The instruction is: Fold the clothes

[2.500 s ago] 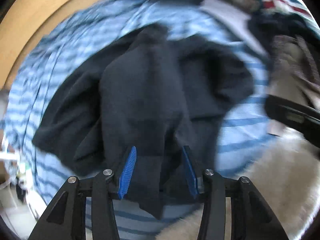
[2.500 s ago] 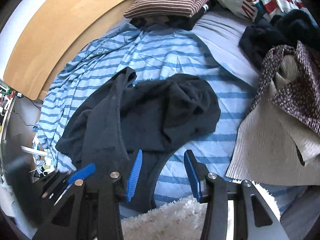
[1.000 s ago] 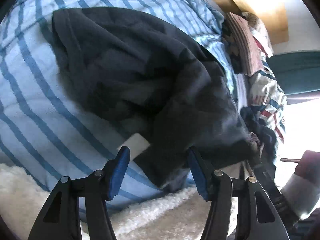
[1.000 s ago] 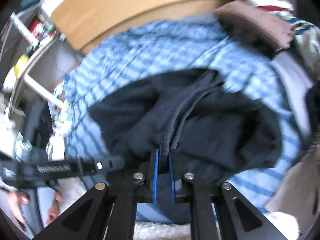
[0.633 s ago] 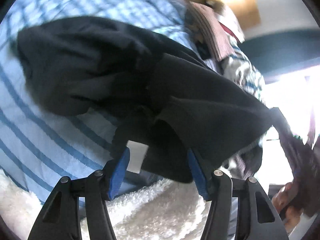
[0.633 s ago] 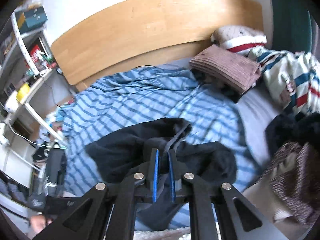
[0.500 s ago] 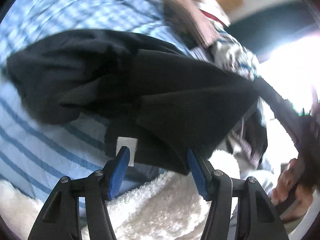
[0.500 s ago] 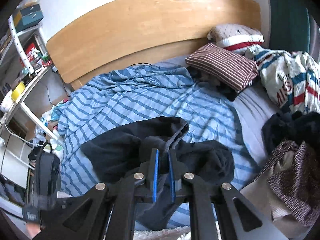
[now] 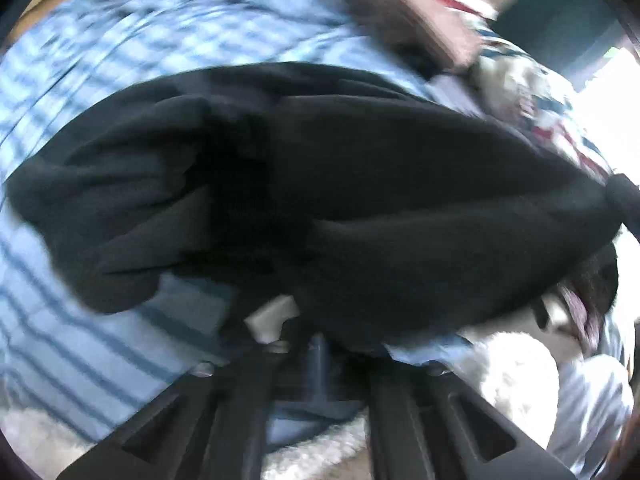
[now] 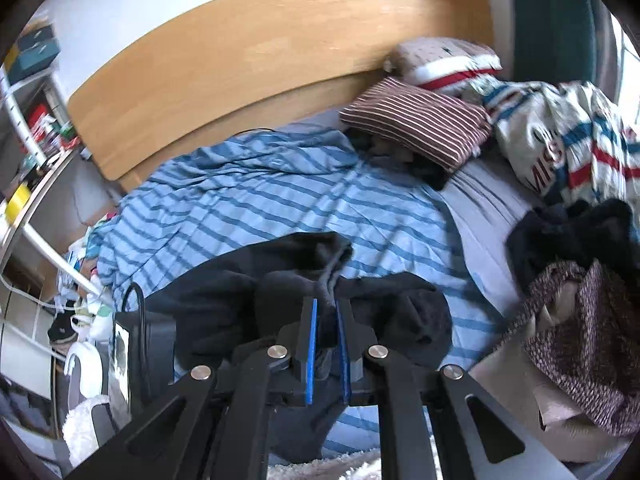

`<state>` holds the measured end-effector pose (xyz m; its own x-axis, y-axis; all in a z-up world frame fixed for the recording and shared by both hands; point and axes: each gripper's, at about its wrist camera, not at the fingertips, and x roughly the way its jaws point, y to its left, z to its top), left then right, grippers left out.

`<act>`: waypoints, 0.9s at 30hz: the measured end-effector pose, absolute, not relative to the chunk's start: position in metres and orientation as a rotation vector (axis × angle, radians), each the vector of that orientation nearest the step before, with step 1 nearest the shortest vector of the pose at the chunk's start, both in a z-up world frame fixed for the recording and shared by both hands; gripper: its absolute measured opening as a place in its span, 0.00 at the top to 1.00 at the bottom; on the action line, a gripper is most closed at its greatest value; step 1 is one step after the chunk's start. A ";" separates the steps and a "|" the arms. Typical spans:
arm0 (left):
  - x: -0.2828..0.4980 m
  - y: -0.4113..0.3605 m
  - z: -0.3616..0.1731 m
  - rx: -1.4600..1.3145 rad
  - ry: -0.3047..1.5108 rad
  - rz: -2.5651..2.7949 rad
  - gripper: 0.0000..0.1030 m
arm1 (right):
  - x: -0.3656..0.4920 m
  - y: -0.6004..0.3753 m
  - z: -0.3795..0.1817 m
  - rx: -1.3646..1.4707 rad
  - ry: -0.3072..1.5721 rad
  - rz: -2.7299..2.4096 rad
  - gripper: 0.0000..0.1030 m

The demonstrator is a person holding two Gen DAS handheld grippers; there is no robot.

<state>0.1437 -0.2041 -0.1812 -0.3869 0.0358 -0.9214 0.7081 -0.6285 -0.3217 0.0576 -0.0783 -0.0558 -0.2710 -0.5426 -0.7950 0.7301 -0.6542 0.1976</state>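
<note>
A black garment [image 9: 360, 200] lies bunched on the blue striped duvet [image 10: 280, 208], partly lifted. In the blurred left wrist view my left gripper [image 9: 320, 344] has its jaws closing together on the garment's near hem, beside a white label [image 9: 276, 312]; the cloth hides the fingertips. In the right wrist view my right gripper [image 10: 325, 332] is shut on a raised fold of the same black garment [image 10: 224, 300], with its blue pads [image 10: 311, 344] pinching the cloth. The garment stretches to the right edge of the left wrist view, where it gathers into a pinched point.
A wooden headboard [image 10: 280, 48] runs across the back. A brown striped pillow [image 10: 416, 124] and a white printed cover [image 10: 560, 148] lie at the far right. Loose clothes [image 10: 580, 320] are piled at the right. A white fluffy blanket [image 9: 512, 380] lies near. Shelves [image 10: 32, 100] stand left.
The left jaws went from wide open to closed on the garment's hem as the left hand swung sideways. The right gripper rose, lifting its fold off the duvet.
</note>
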 end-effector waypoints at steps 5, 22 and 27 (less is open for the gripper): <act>0.172 -0.238 -0.150 1.265 1.036 -2.045 1.00 | 0.044 -0.070 -0.076 1.227 0.254 -2.012 0.90; 0.197 -0.235 -0.151 1.190 1.323 -2.042 0.39 | 0.058 -0.076 -0.057 1.169 0.209 -2.017 0.90; 0.190 -0.210 -0.166 1.288 1.305 -2.120 0.39 | 0.042 -0.065 -0.070 1.230 0.175 -2.022 0.90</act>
<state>0.1898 -0.2102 -0.1664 -0.5331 0.1644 -0.8299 0.6668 -0.5222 -0.5317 0.0419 -0.0648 -0.0702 -0.2570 -0.5264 -0.8105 0.6581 -0.7094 0.2521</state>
